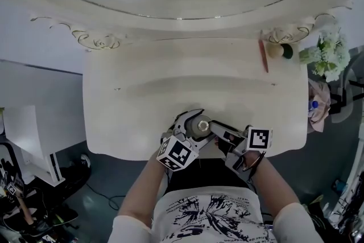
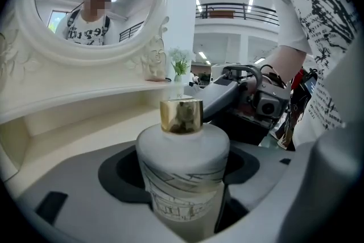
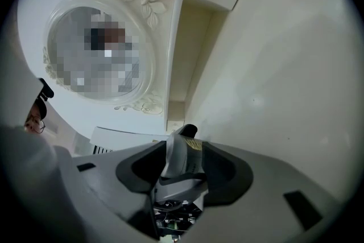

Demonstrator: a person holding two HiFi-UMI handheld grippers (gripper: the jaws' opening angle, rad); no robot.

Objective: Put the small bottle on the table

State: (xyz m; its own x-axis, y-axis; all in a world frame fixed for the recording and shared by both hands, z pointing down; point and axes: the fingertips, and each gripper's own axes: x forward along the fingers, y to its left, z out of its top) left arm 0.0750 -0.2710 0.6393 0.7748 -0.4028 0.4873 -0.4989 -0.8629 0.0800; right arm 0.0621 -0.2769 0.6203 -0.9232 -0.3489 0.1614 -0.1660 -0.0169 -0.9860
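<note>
A white shirt (image 1: 210,210) with black print is seen nearest, at the foot of the head view. Just beyond it, the small bottle (image 2: 182,162) is clasped between the jaws of the left gripper (image 1: 193,129), over the near edge of the table (image 1: 142,94). Whether its base touches the top cannot be told. The bottle is held upright, its long axis vertical and its cap (image 2: 181,115) pointed upward. The body is round, squat and frosted white, with a fine line drawing printed low on it. The cap is a short cylinder of shiny gold.

The right gripper (image 1: 222,136) is pointed at the bottle from beside it. Its jaws are parted, a grey part of the left gripper is seen between them, and no grip on it can be made out.

The table top is smooth, cream and curved at its front. Farther back, a raised ledge is trimmed with carved scrolls (image 1: 94,40). On it a red stick (image 1: 264,56) and a round-headed brush (image 1: 278,51) are laid, with white flowers (image 1: 330,54) beside. An oval mirror (image 1: 114,5) is set behind.
</note>
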